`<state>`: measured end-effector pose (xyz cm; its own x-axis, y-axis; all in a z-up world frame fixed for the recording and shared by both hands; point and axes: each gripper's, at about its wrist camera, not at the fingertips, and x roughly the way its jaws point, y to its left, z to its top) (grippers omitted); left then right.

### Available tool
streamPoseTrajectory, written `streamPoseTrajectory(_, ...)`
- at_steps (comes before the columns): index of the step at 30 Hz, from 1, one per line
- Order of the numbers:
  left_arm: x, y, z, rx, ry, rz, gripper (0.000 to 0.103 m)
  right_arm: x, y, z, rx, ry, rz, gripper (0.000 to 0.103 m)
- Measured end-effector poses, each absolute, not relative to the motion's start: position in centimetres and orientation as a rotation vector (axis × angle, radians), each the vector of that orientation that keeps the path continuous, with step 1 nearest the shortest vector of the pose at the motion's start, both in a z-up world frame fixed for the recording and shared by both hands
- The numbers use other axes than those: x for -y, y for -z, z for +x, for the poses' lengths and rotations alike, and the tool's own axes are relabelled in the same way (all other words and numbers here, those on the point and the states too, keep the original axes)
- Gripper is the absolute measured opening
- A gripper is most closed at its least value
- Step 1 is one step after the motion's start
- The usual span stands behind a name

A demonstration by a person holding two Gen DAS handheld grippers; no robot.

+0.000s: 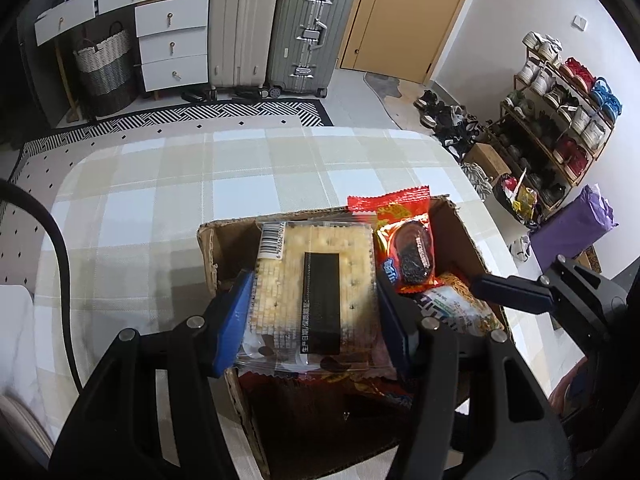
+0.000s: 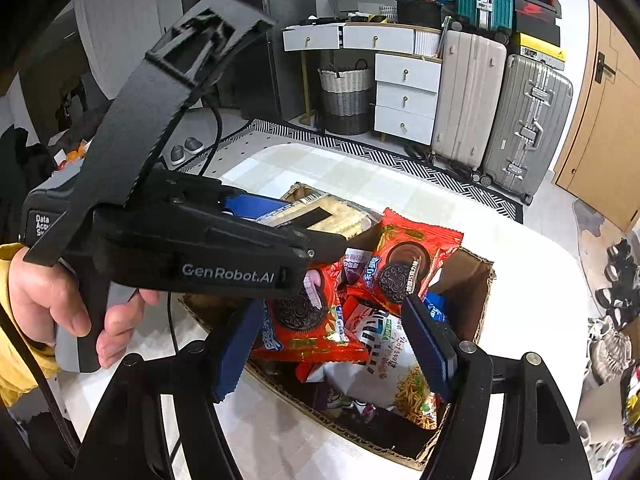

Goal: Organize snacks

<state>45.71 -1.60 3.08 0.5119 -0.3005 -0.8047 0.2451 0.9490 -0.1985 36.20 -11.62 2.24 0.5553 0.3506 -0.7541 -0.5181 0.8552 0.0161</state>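
**Cracker pack poised over a nearly full box**

Left tongs (image 1: 314,300) clamped on a clear pack of crackers (image 1: 316,280), blue pads pressing both long edges, pack held just above the left half of the cardboard box (image 1: 208,248) at centre frame. Right tongs (image 2: 334,344) spread apart and gripping nothing, hovering over the box's near right part at lower centre of the right view, pads clear of the packets beneath.

Already inside the box: a red cookie packet (image 2: 308,320) lying flat at centre, a second red cookie packet (image 2: 400,264) propped up behind it, and a white bag of fried sticks (image 2: 396,376) lower right. Further wrappers beneath, too hidden to name.

No loose snacks visible on the checked worktop (image 1: 140,200) around the box. Judging from that, sorting close to done: crackers likely the last item, left to lower into the open space at the left side and release.
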Motion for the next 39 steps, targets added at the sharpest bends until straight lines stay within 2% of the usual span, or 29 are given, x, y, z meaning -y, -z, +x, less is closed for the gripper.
streamPoseTrajectory(14,1.6,-4.4,45.1,-0.989,0.314,-0.027,0.057,12.0,-2.3,36.6,-0.815,-0.513,-0.179,0.073)
streamPoseTrajectory(17,1.6,-4.9,45.1,-0.986,0.316,-0.035,0.061,12.1,-2.3,36.4,-0.811,-0.515,-0.168,0.073)
streamPoseTrajectory(19,1.7,-5.0,45.1,-0.99,0.32,-0.038,0.07,12.2,-2.4,36.3,-0.806,-0.511,-0.165,0.073)
streamPoseTrajectory(22,1.7,-5.5,44.6,-0.972,0.322,-0.044,0.079,12.3,-2.5,36.0,-0.801,-0.514,-0.145,0.074)
streamPoseTrajectory(33,-0.1,-10.0,39.3,-0.821,0.362,-0.104,0.084,13.9,-4.2,33.7,-0.734,-0.488,-0.05,0.074)
streamPoseTrajectory(34,-0.3,-10.5,38.5,-0.801,0.355,-0.101,0.086,14.2,-4.5,33.2,-0.722,-0.48,-0.038,0.075)
streamPoseTrajectory(35,-0.6,-11.1,37.5,-0.78,0.351,-0.104,0.087,14.5,-4.8,32.6,-0.71,-0.467,-0.02,0.08)
streamPoseTrajectory(36,-1.0,-11.7,36.4,-0.757,0.351,-0.117,0.09,14.9,-5.2,32.2,-0.697,-0.465,0.001,0.083)
streamPoseTrajectory(39,-2.3,-13.3,32.8,-0.682,0.317,-0.158,0.102,16.0,-6.5,30.1,-0.643,-0.461,0.061,0.083)
